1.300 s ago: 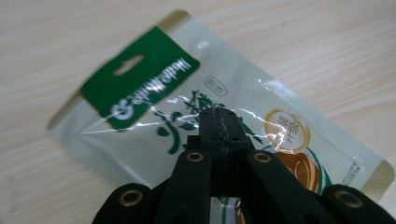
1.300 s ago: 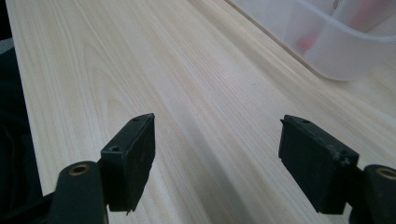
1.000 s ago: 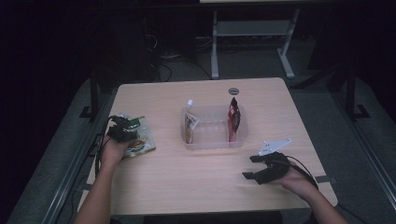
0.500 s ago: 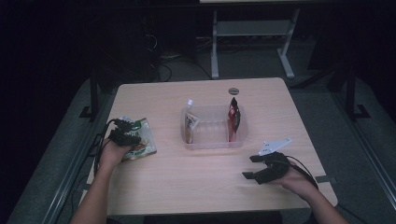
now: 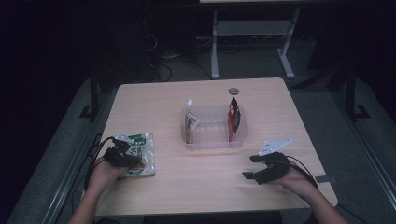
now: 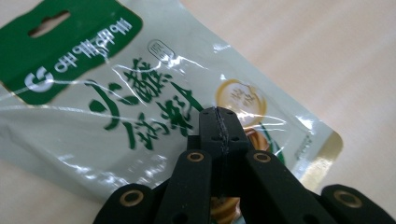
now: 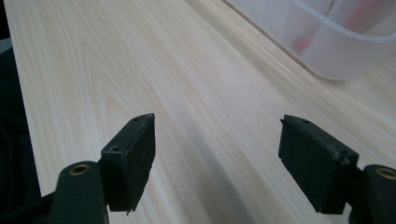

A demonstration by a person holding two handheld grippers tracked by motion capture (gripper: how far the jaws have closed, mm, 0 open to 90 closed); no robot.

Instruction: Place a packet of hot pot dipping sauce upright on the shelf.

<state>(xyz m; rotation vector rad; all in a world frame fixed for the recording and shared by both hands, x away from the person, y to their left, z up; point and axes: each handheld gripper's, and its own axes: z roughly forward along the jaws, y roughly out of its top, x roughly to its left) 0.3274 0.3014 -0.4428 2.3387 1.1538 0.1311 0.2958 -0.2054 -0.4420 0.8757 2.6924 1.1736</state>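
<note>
The black jaws of the left gripper (image 6: 219, 128) cover the middle of the shiny green and white snack bag (image 6: 116, 98), and the picture's edges cut off the bag's top and left side. The clear plastic box (image 7: 336, 42) is cut off at the top corner. From the high view, the words on the two packets standing in the box (image 5: 212, 142) are too small to read.
</note>
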